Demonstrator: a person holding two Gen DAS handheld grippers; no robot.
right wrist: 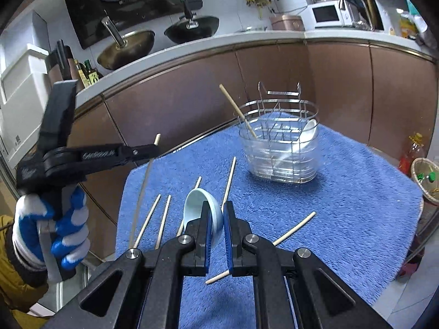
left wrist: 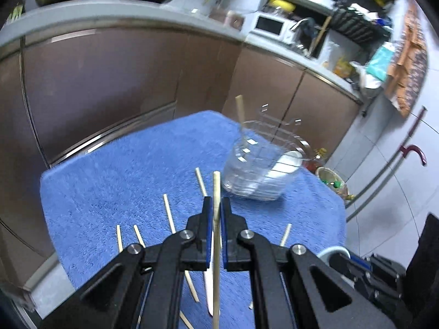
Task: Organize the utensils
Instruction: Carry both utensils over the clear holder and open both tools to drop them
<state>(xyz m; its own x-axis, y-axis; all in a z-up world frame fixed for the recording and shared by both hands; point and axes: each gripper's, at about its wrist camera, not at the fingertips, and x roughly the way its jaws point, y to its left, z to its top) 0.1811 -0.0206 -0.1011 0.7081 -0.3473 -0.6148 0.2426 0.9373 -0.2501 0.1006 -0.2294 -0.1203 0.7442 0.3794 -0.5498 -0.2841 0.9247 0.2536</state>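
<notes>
Meanwhile clamping a light, stiff chopstick [left wrist: 216, 192] mid-shaft in the left gripper [left wrist: 216, 205] above the blue mat [left wrist: 109, 178], pinching the glazed, breakable spoon [right wrist: 201, 205] by its handle in the right gripper [right wrist: 218, 213], holder [right wrist: 282, 150] waiting beyond.

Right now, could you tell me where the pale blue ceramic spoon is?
In the right wrist view, the pale blue ceramic spoon is pinched in the right gripper, above the blue towel.

Behind your work area, brown cabinet fronts [right wrist: 208, 87] under a pale countertop [right wrist: 170, 52], two woks [right wrist: 129, 46] on the stove, a white microwave [right wrist: 326, 15] to your right, oil bottles [right wrist: 87, 72] at the left, a blue fuzzy mat [right wrist: 343, 192] below.
</notes>
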